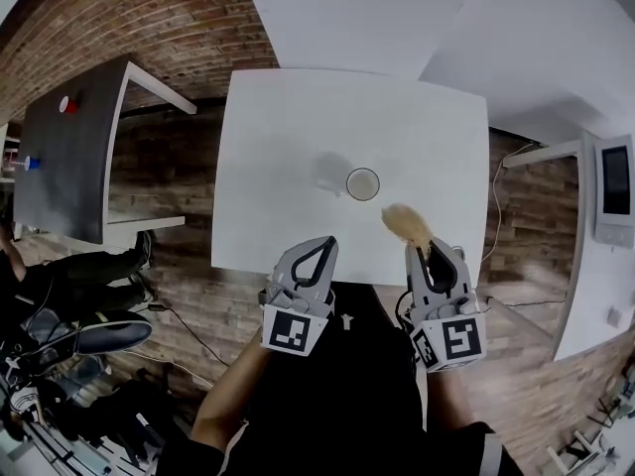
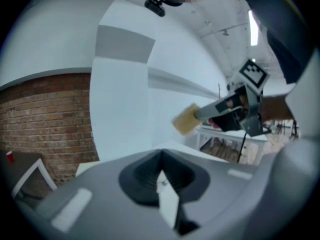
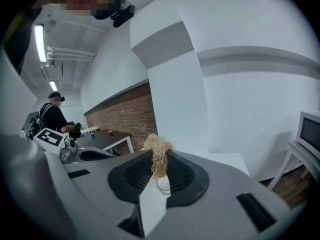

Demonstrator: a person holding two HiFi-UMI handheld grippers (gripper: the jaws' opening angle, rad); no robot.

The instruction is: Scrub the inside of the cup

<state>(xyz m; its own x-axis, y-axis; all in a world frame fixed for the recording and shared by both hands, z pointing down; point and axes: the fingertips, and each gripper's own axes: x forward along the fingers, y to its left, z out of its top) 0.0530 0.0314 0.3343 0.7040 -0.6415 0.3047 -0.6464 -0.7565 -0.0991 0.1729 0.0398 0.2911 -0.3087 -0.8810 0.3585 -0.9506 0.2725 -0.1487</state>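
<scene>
A small clear cup (image 1: 363, 183) stands upright on the white table (image 1: 288, 147), right of its middle. In the head view my right gripper (image 1: 425, 251) hovers at the table's near edge, shut on a tan fibre scrubber (image 1: 407, 224) that sticks out toward the cup but stays short of it. The scrubber's tuft (image 3: 158, 151) rises between the shut jaws in the right gripper view. My left gripper (image 1: 319, 244) is beside it, also at the near edge, shut with nothing in it. The left gripper view shows the right gripper (image 2: 235, 111) with the scrubber (image 2: 186, 119).
A dark grey table (image 1: 69, 157) at the left carries a red cup (image 1: 64, 104). A white appliance (image 1: 615, 186) stands on a shelf at the right. Cables and someone's legs (image 1: 99, 266) are on the brick-patterned floor. A person (image 3: 52, 116) stands in the background.
</scene>
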